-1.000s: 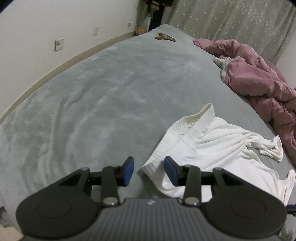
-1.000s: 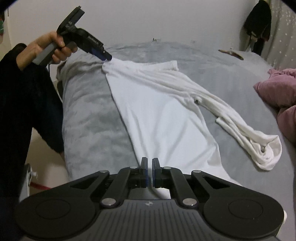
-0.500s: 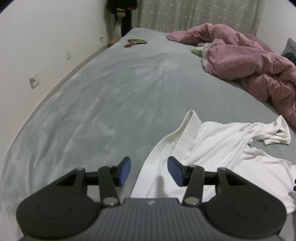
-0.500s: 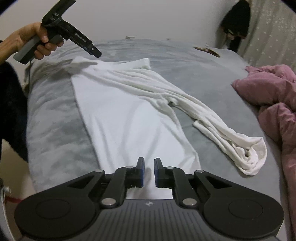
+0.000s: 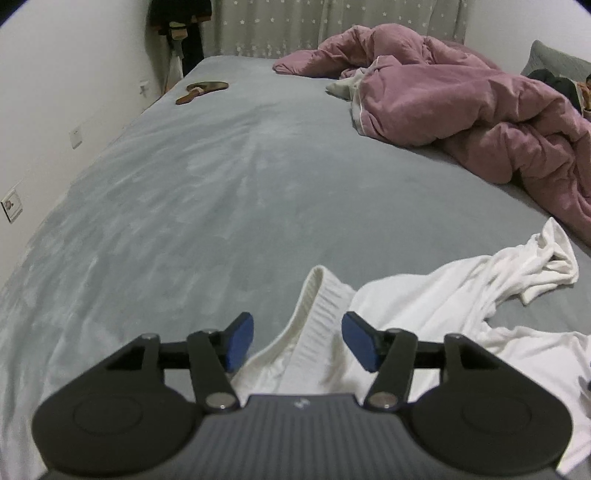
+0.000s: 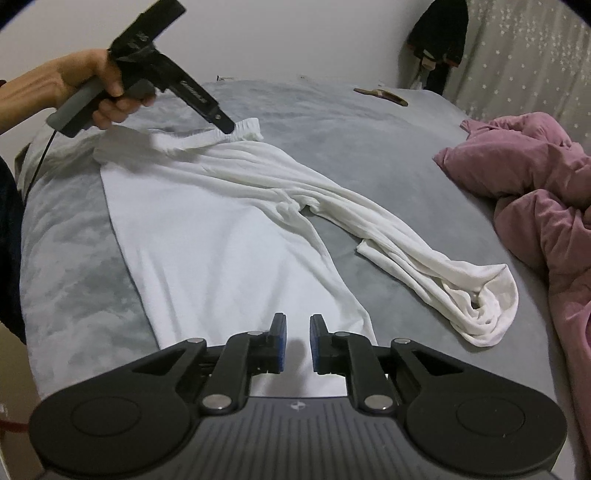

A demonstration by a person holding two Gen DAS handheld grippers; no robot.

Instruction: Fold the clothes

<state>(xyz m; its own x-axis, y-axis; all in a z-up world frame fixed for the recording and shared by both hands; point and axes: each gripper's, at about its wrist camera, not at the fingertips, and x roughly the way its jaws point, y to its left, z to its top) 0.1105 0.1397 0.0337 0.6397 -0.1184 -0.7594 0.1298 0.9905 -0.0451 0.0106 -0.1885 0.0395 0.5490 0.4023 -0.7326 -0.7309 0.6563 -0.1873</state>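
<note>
White trousers (image 6: 229, 240) lie spread on the grey bed cover (image 6: 74, 236). One leg is flat and the other ends in a crumpled heap (image 6: 480, 302). My left gripper (image 5: 295, 332) hovers over the ribbed waistband (image 5: 321, 299); its jaws are opening, with the band below the gap and the pads off it. In the right wrist view a hand (image 6: 92, 81) holds that left gripper (image 6: 225, 125) above the waistband's far end. My right gripper (image 6: 295, 332) is over the flat leg's hem, its jaws opening a little with nothing pinched.
A rumpled pink duvet (image 5: 461, 107) fills the bed's right side (image 6: 535, 192). A small wooden object (image 5: 201, 90) lies at the far end of the bed. Dark clothes (image 6: 439, 33) hang by the curtain. A white wall runs along the bed's left.
The left gripper let go of the waistband's corner, slid along the band toward its other end, and its jaws widened. The right gripper's jaws went from shut to slightly apart.
</note>
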